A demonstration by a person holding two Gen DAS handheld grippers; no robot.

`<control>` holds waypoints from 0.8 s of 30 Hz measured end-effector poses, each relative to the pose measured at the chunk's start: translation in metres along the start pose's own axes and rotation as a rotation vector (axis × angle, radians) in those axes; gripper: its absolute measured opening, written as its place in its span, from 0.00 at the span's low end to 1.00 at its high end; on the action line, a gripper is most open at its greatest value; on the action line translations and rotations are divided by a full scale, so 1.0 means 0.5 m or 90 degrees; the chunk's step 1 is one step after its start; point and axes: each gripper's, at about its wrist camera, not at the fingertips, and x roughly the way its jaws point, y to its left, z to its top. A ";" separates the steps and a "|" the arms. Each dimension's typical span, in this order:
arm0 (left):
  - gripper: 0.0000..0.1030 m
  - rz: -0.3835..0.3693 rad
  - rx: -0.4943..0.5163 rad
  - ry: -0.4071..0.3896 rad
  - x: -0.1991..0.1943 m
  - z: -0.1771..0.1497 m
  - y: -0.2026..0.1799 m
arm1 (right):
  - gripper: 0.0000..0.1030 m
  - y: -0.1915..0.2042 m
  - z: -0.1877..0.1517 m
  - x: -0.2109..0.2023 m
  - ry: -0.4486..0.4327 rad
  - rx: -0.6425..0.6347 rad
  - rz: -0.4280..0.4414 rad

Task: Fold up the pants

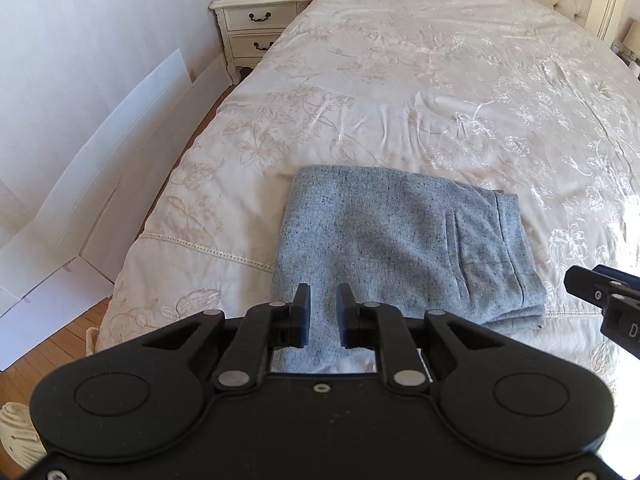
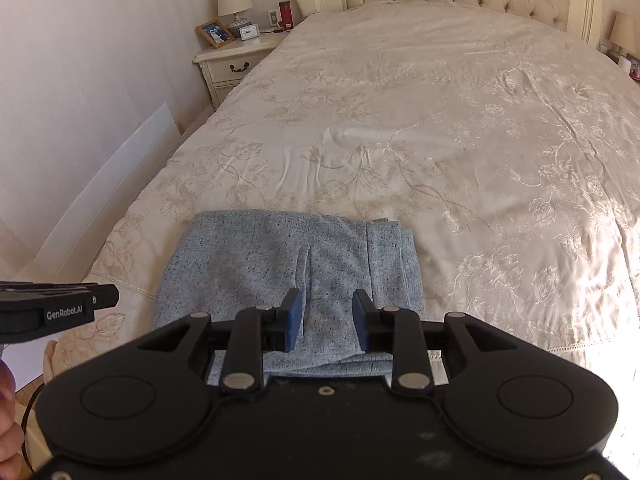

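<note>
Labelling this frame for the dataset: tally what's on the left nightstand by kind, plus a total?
Table lamp: 1
Picture frame: 1
Clock: 1
Red cylindrical container: 1
Total: 4, all on the nightstand.

Folded grey pants [image 1: 404,248] on cream bedspread [image 1: 400,92], left hand-held gripper [image 1: 323,304] empty above them

Bare bedspread [image 2: 400,128] beyond folded pants [image 2: 280,272]; nightstand [image 2: 232,64] far left.
</note>
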 end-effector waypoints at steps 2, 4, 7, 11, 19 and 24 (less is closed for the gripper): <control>0.22 -0.002 0.003 0.005 -0.009 -0.012 -0.005 | 0.30 0.005 -0.010 -0.015 -0.001 0.000 0.000; 0.22 -0.001 0.006 0.008 -0.017 -0.021 -0.010 | 0.30 0.009 -0.020 -0.027 -0.004 -0.003 -0.003; 0.22 0.001 0.009 0.013 -0.028 -0.033 -0.017 | 0.30 0.011 -0.036 -0.040 0.001 -0.003 -0.006; 0.22 -0.001 0.015 0.016 -0.040 -0.049 -0.030 | 0.31 0.010 -0.054 -0.053 0.011 0.002 -0.006; 0.22 0.000 0.033 0.016 -0.059 -0.073 -0.056 | 0.32 0.004 -0.068 -0.076 0.010 0.004 -0.001; 0.22 0.004 0.027 0.018 -0.067 -0.076 -0.062 | 0.32 -0.002 -0.070 -0.088 0.003 0.006 0.000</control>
